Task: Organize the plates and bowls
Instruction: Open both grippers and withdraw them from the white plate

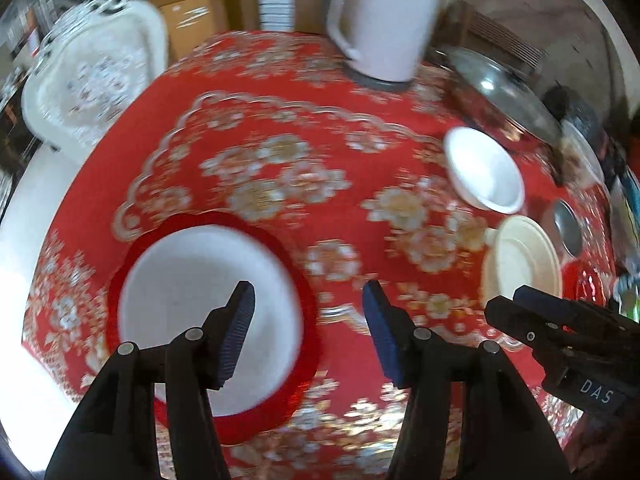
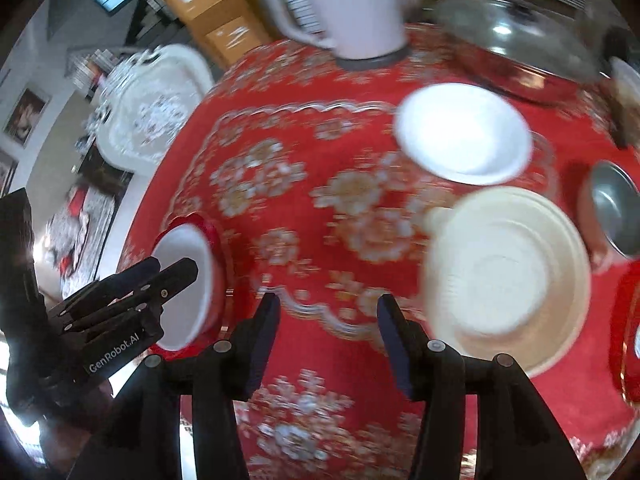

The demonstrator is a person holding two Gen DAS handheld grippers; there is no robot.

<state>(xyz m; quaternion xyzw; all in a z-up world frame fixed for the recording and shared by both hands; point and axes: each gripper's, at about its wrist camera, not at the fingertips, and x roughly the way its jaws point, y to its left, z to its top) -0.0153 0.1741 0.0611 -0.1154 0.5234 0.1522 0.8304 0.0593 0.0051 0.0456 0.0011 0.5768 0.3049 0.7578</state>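
Nearest my lens on the left wrist view, the left gripper hangs with jaws wide and empty over the red-rimmed bowl at lower left of the frame. On the right wrist view, the right gripper is likewise spread wide, holding nothing, above bare tablecloth at lower centre, with the cream plate just beside it at right.

My worry: both views are smeared, so I judge the rig is moving fast. If I close on the red-rimmed bowl at this pace, one pad could strike its rim and skid it toward the table edge, which lies near at lower left. The two grippers also sit near each other and could collide if both reach inward.

Counting what I can see: two bowls with white insides, this red-rimmed one and the white bowl at upper right; one cream plate; one small metal bowl at right edge; one glass lid; one white jug. Another red piece at far right is cut off.
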